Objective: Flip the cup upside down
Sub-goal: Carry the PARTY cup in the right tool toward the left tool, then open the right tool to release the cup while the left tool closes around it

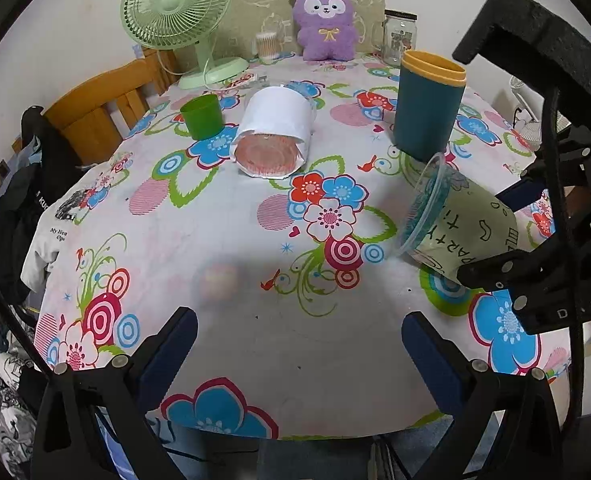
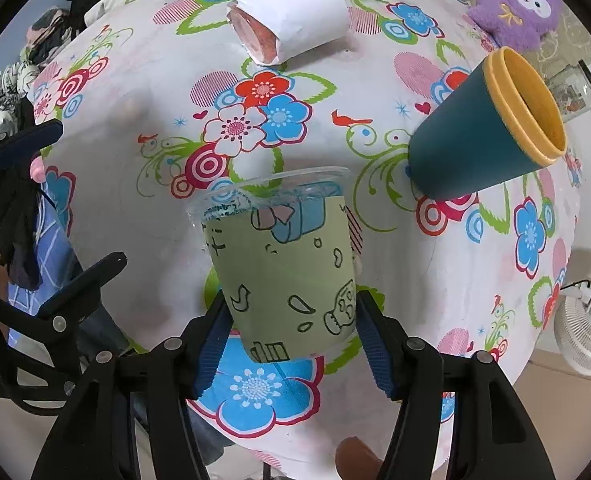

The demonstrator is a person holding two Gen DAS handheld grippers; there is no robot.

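Right gripper (image 2: 295,344) fingers clamp the green party cup (image 2: 287,276), tilted on its side above the floral tabletop (image 2: 135,240), rim pointing away; left gripper (image 1: 299,344) fingers splayed wide, holding nothing.

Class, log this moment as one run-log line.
right tool: shut on party cup | cup: tilted, rim low | left tool: open, empty | flip: unfinished
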